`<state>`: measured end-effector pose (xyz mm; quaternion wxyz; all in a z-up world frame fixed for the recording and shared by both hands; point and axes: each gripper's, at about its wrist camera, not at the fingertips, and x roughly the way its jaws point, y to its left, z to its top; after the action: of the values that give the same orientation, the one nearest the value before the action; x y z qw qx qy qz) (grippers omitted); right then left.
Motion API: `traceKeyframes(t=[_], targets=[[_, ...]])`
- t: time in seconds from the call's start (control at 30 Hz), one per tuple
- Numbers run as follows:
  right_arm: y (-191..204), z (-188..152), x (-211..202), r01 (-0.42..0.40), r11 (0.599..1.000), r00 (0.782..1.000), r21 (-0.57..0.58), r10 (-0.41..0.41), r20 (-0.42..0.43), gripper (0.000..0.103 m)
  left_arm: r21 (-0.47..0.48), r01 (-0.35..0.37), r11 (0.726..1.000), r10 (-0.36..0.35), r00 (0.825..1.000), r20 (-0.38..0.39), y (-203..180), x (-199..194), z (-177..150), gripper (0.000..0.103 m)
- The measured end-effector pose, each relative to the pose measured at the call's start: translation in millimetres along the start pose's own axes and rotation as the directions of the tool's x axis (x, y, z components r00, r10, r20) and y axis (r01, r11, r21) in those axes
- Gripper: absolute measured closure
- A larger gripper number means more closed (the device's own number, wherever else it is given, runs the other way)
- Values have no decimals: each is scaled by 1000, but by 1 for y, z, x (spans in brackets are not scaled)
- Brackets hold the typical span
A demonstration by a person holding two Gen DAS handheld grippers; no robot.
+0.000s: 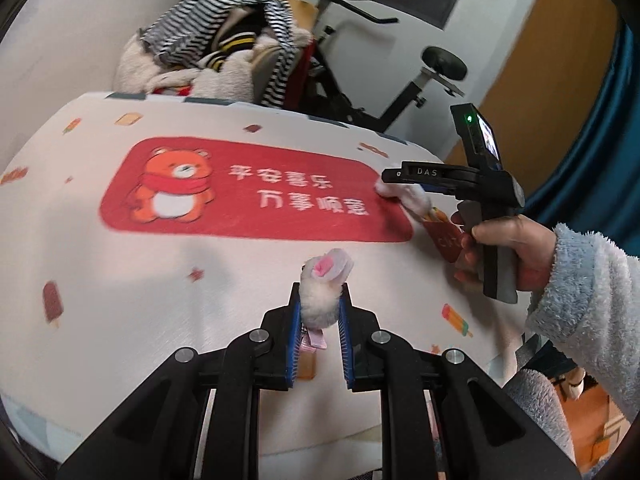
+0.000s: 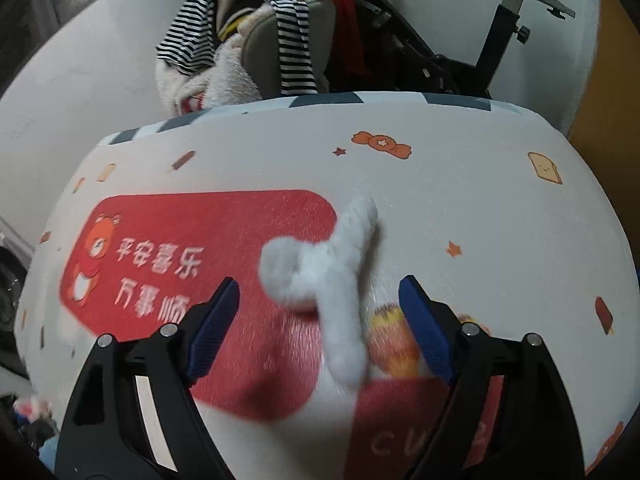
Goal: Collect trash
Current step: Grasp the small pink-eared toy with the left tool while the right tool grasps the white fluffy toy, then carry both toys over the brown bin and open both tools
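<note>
Tablecloth (image 1: 240,300) | left tongs (image 1: 320,312) grip plush toy (image 1: 324,280) | right tongs (image 2: 320,300) open over fluffy piece (image 2: 332,280)

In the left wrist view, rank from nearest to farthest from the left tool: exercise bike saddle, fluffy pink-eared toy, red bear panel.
1. Fluffy pink-eared toy, clamped in the left tool.
2. Red bear panel, printed mid-table, beyond it.
3. Exercise bike saddle, behind the table, upper right.
</note>
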<state>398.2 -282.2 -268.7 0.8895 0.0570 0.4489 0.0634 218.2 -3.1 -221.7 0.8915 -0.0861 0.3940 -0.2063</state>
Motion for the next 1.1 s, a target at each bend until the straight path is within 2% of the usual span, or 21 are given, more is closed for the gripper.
traceKeyframes(t=[0.1,0.17,0.2,0.23,0.3,0.4,0.53,0.63,0.77,0.87,1.1], targets=[[8,3,10,47,998,999,-30,-48,-10,25,-33,3,999,-3,1000,-2,10,-6,-10,86],[9,2,15,72,997,997,-34,-73,-14,32,-48,5,999,-5,1000,-3,14,-10,-16,86],[10,1,15,64,997,998,-39,-65,-17,50,-58,13,998,-13,1000,-4,17,-13,-20,86],[12,-3,15,56,997,998,-56,-58,-25,59,-63,17,998,-17,1000,-8,19,-13,-23,86],[15,-6,10,50,996,999,-67,-51,-17,59,-82,20,996,-21,1000,-20,24,-16,-32,86],[23,-16,-8,1,998,1000,-65,0,12,59,-116,40,992,-43,999,-26,28,-24,-45,86],[50,-33,-47,-70,987,994,-147,81,69,59,-80,33,996,-34,999,-11,21,-43,-55,86],[73,-55,-82,-104,965,981,-240,139,133,59,-46,29,998,-29,1000,4,14,-61,-63,86],[88,-81,-121,-167,949,960,-269,218,175,59,-17,23,1000,-23,1000,5,6,-80,-77,86],[98,-111,-151,-173,936,944,-305,246,220,59,-21,24,999,-24,1000,0,6,-90,-87,86],[103,-170,-189,-223,937,929,-269,288,231,59,29,28,999,-27,999,-28,-10,-103,-110,86]])
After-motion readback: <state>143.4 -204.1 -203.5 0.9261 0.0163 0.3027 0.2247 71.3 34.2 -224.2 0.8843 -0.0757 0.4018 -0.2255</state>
